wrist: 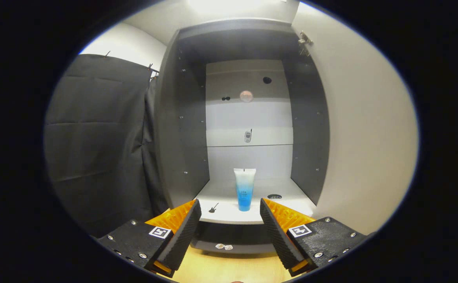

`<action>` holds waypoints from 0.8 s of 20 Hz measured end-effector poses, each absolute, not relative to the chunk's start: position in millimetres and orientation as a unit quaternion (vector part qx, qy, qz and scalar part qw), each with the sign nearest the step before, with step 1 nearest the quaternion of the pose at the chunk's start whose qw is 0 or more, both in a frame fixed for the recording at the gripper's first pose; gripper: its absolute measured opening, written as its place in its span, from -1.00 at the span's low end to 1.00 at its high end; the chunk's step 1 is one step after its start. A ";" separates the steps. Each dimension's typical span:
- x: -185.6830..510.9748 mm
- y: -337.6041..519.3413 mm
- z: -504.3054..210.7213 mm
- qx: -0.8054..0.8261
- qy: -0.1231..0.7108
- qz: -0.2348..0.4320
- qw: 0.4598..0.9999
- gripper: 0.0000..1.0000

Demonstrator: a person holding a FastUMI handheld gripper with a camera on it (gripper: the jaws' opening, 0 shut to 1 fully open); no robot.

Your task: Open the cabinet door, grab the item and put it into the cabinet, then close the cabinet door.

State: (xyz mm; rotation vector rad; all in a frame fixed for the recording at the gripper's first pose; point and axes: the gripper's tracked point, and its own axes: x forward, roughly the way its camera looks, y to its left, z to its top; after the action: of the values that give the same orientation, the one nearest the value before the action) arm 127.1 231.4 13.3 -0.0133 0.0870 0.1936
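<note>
The cabinet (182,118) stands open ahead of me, its dark side walls framing a white shelf floor (284,204). Its door (354,129) is swung wide to the right, pale inner face toward me. A blue and white tube (244,189) stands upright on its cap near the front of the shelf, just beyond my fingertips and centred between them. My gripper (230,214) is open, with nothing between the orange and black fingers (185,232), and it is held short of the shelf edge.
A small dark object (213,208) lies on the shelf left of the tube, and a round hole (274,196) sits in the shelf to its right. Black cloth (99,157) hangs left of the cabinet. Wooden floor (229,267) lies below the fingers.
</note>
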 end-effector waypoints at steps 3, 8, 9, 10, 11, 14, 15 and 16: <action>78.2 227.2 15.8 -0.015 0.052 0.090 0.994 0.86; -1.7 214.6 18.8 -0.005 0.062 0.068 0.996 0.86; -17.4 212.3 17.7 0.002 0.066 0.065 0.996 0.86; -33.6 210.2 16.8 0.007 0.070 0.063 0.996 0.86; -50.3 208.7 16.4 0.009 0.072 0.063 0.995 0.86; -88.1 192.6 21.2 -0.004 0.062 0.052 0.997 0.86; -97.4 183.0 21.8 -0.013 0.061 0.044 0.997 0.86; -106.6 171.1 22.8 -0.022 0.062 0.035 0.997 0.86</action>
State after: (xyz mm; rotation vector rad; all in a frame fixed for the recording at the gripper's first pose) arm -106.6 171.1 22.8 -0.0432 0.1251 0.0706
